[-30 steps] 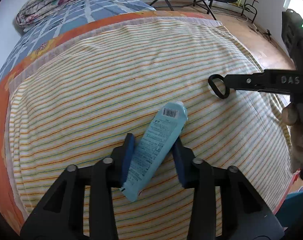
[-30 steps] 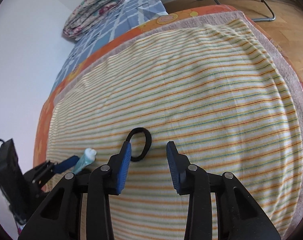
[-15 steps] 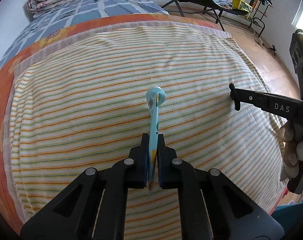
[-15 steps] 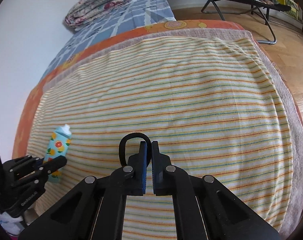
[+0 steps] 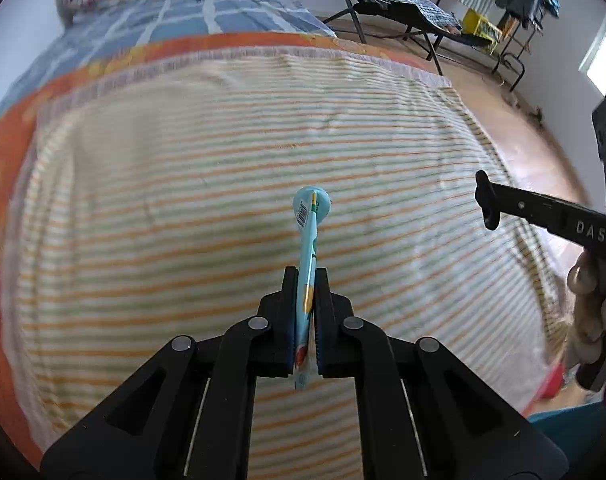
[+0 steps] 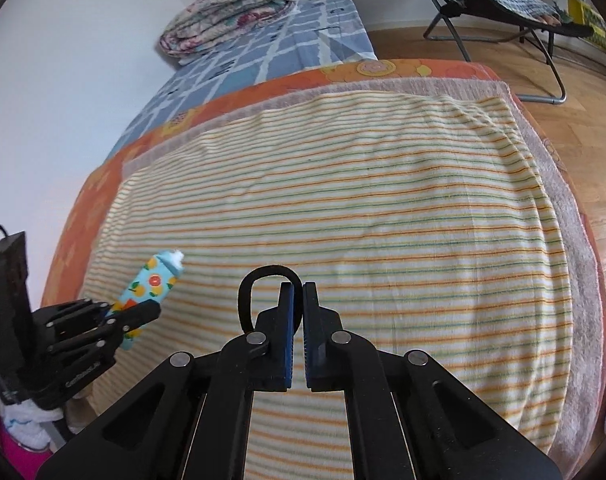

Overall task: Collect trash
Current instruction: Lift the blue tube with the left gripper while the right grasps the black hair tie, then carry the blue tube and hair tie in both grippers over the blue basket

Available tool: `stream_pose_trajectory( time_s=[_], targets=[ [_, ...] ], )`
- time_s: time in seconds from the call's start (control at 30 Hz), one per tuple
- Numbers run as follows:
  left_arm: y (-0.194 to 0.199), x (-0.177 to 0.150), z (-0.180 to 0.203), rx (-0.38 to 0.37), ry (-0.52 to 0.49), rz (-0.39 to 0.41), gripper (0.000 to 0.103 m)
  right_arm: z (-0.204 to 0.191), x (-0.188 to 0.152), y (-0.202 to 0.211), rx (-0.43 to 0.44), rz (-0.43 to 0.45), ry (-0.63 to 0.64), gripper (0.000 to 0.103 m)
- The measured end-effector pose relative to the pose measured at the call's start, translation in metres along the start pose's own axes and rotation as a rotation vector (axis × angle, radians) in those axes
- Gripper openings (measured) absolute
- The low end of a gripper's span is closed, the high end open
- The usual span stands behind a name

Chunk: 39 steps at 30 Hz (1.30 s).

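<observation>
My left gripper (image 5: 306,276) is shut on a light blue tube with a fruit print (image 5: 309,240) and holds it edge-on above the striped blanket (image 5: 183,208). The tube also shows in the right wrist view (image 6: 153,284), clamped in the left gripper (image 6: 137,312) at the lower left. My right gripper (image 6: 298,292) is shut on a black elastic hair band (image 6: 249,292), whose loop sticks out to the left of the fingers, lifted off the blanket (image 6: 383,200). In the left wrist view the right gripper (image 5: 487,206) is seen side-on at the right with the band edge-on.
The bed carries an orange flowered sheet (image 6: 83,216), a blue checked cover (image 6: 263,56) and a folded quilt (image 6: 231,4) at the far end. A folding chair (image 6: 503,4) stands on the wooden floor beyond. A pink container (image 6: 11,452) sits at the lower left.
Both grippers closed, the left on the tube and the right on the hair band, and both have lifted their items off the blanket, rising further in the last half second.
</observation>
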<state>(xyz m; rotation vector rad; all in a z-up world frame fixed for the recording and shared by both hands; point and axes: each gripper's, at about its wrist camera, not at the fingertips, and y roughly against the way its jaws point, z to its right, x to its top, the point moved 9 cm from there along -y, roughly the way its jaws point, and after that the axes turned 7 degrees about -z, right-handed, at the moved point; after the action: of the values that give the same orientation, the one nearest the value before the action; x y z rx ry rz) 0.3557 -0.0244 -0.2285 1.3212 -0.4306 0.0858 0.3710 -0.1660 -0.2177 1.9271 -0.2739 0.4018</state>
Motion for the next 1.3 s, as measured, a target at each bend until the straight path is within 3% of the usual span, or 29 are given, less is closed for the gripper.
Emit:
stream_pose_trajectory(
  time_s=[0.1,0.27,0.9,1.3],
  targets=[
    [0.011,-0.008,0.004,0.036,-0.033,0.011,0.005,-0.005,-0.004,0.012,0.021,0.006,0.01,0.003],
    [0.036,-0.024,0.013,0.027,-0.04,0.029,0.005,-0.012,-0.016,0.033,0.049,0.013,0.029,0.003],
    [0.162,-0.119,0.067,0.009,-0.092,0.179,0.005,-0.07,-0.111,0.126,0.097,0.082,0.232,0.003],
    [0.173,-0.198,0.079,-0.014,-0.081,0.158,0.005,-0.102,-0.195,0.131,0.102,0.058,0.36,0.003]
  ],
)
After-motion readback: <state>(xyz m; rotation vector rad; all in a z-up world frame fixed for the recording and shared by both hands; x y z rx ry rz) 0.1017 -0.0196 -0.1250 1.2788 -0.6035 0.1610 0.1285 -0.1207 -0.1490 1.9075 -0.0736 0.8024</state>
